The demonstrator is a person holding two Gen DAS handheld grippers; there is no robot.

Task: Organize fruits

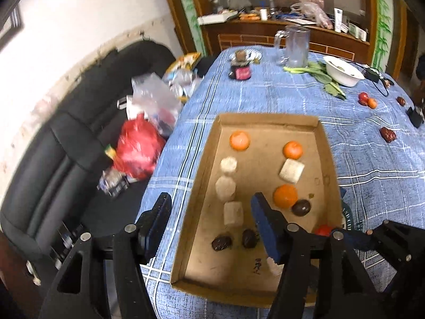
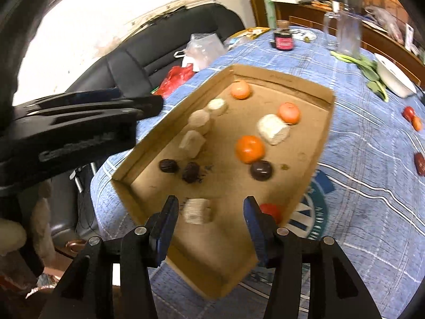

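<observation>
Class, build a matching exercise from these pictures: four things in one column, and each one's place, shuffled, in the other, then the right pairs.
Things:
1. white bowl
2. dark jar
3. red bag
4. red tomato

Places:
A. in the cardboard tray, near corner
B. on the black sofa
C. beside green leaves
D. far table edge, by a small plate

Pairs: 1-C, 2-D, 3-B, 4-A

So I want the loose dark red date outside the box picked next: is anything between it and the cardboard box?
Nothing visible lies on the tablecloth between the date and the cardboard box; only the box's raised right wall must be cleared.
</observation>
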